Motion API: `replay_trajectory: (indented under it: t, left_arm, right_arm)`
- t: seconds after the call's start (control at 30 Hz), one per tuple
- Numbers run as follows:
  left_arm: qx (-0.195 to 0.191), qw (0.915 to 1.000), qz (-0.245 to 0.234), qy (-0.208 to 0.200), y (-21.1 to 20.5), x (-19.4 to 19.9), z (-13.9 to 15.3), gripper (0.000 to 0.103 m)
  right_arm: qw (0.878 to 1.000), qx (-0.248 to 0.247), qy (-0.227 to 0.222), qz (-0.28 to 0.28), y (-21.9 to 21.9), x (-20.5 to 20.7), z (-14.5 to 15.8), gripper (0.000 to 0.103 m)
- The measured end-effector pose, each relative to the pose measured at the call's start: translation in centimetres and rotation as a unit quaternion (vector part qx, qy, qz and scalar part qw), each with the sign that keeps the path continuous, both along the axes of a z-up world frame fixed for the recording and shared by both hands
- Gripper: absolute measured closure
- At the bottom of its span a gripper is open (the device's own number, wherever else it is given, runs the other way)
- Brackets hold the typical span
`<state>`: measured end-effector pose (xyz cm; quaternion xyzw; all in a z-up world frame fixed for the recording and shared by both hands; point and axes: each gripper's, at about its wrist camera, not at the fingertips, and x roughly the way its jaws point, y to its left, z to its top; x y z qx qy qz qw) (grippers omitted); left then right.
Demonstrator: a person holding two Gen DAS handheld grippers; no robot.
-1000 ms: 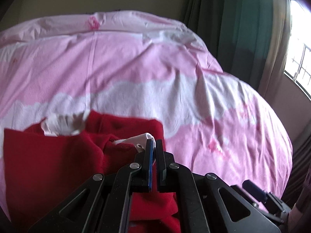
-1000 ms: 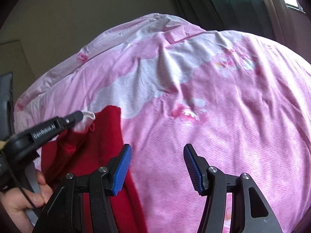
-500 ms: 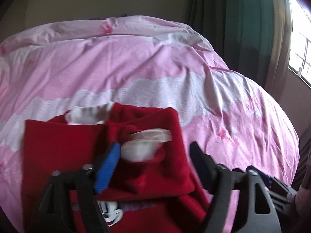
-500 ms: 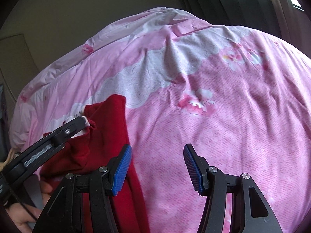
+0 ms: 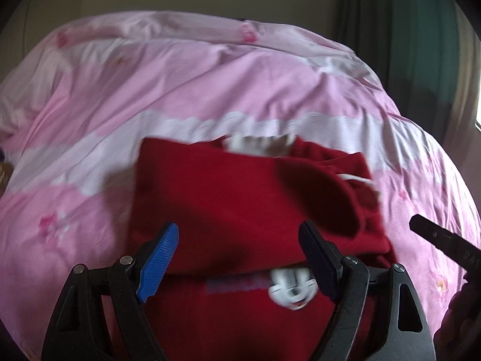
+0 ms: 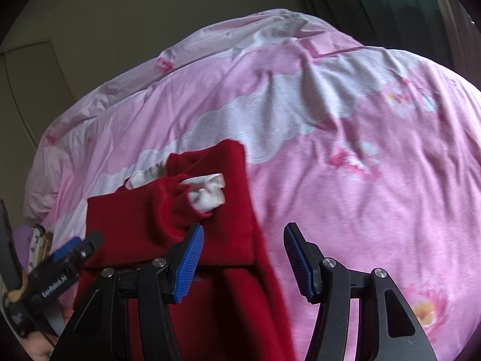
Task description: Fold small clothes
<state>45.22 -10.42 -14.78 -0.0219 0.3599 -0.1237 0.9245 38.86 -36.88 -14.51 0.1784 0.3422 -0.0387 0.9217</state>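
A small red garment (image 5: pixel 234 198) with white cuffs and a white cartoon print (image 5: pixel 291 288) lies partly folded on the pink bed cover (image 5: pixel 210 84). My left gripper (image 5: pixel 240 258) is open and empty, just above its near part. In the right wrist view the garment (image 6: pixel 210 210) lies at the lower left, a sleeve with a white cuff (image 6: pixel 207 192) laid across it. My right gripper (image 6: pixel 243 261) is open and empty, over the garment's right edge. The left gripper (image 6: pixel 75 249) shows at the left edge there.
The pink and white floral bed cover (image 6: pixel 360 150) fills both views, wrinkled. Dark green curtains (image 5: pixel 421 45) hang at the far right, a beige wall (image 6: pixel 120 30) behind. A few small items (image 6: pixel 39 240) lie at the bed's left edge.
My left gripper opened and let go of the red sleeve, then drew back and swung left. The sleeve now lies folded over the garment. My right gripper stayed open.
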Motion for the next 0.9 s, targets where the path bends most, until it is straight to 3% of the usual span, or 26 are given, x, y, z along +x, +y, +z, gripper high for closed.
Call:
replay_trajectory:
  t: [0.27, 0.57, 0.67, 0.77, 0.9]
  left_arm:
    - [-0.018, 0.9995, 0.018, 0.019, 3.5, 1.0, -2.0, 0.021]
    - [-0.026, 0.9969, 0.061, 0.044, 6.2, 3.4, -4.5, 0.017]
    - [-0.03, 0.9964, 0.066, 0.044, 6.9, 3.3, -5.2, 0.017]
    - [-0.025, 0.9968, 0.062, 0.044, 6.7, 3.1, -5.0, 0.018]
    - [-0.017, 0.9978, 0.05, 0.039, 6.6, 1.9, -3.6, 0.019]
  right_arm:
    - [0.999, -0.02, 0.013, 0.029, 4.3, 2.8, -0.9, 0.046]
    - [0.995, -0.088, 0.051, 0.026, 6.3, 5.9, -2.3, 0.046]
    - [0.991, -0.111, 0.075, 0.019, 6.6, 6.4, -3.7, 0.041]
    - [0.989, -0.12, 0.08, 0.019, 6.8, 6.4, -4.4, 0.041]
    - [0.992, -0.102, 0.063, 0.03, 6.8, 5.4, -2.9, 0.04]
